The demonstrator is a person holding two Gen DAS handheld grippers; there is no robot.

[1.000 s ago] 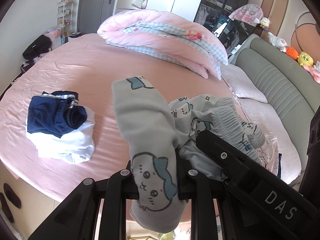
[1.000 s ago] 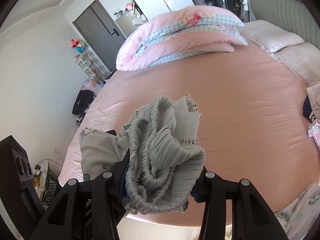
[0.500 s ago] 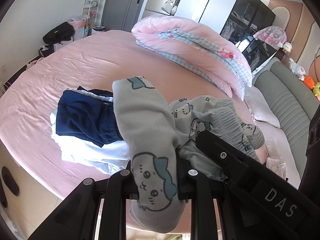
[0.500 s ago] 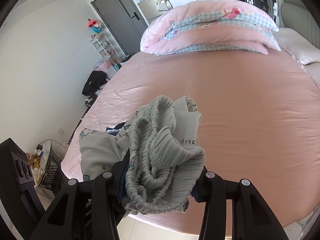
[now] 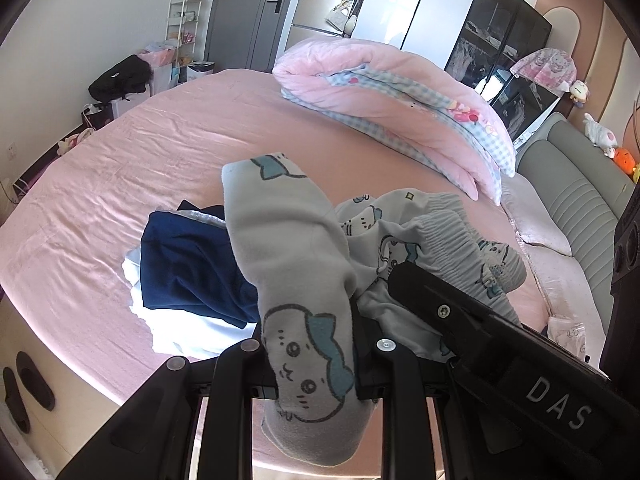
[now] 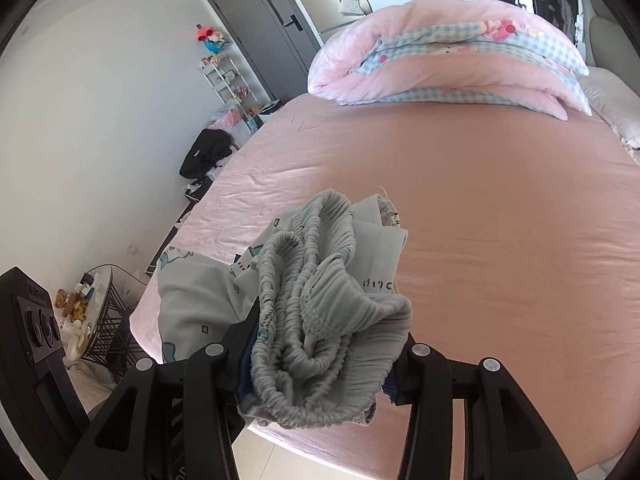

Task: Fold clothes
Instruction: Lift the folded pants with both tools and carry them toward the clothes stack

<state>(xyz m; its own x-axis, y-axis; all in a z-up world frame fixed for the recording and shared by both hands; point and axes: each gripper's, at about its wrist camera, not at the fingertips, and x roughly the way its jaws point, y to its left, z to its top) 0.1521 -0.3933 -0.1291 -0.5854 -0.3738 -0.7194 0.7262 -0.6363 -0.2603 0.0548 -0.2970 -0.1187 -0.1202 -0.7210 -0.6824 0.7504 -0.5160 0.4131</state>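
My left gripper (image 5: 314, 360) is shut on the folded end of grey cartoon-print pyjama pants (image 5: 288, 256), which drape over its jaws. My right gripper (image 6: 316, 364) is shut on the bunched elastic waistband (image 6: 320, 312) of the same pants, held above the bed's near edge. In the left wrist view the right gripper's black body (image 5: 500, 344) crosses the lower right, with the waistband (image 5: 444, 236) beyond it. A folded stack, navy garment (image 5: 188, 268) on white garment (image 5: 180, 332), lies on the pink bed (image 5: 120, 184) just beyond the left gripper.
A rolled pink and blue-check duvet (image 5: 400, 100) lies at the back of the bed, also in the right wrist view (image 6: 448, 56). Pillows (image 5: 540, 232) and a grey headboard (image 5: 580, 200) are at right. Slippers (image 5: 28, 384) sit on the floor by the bed edge.
Both grippers have moved left together with the pants. The navy and white stack now sits closer, directly beyond the left gripper. Both grips are unchanged.
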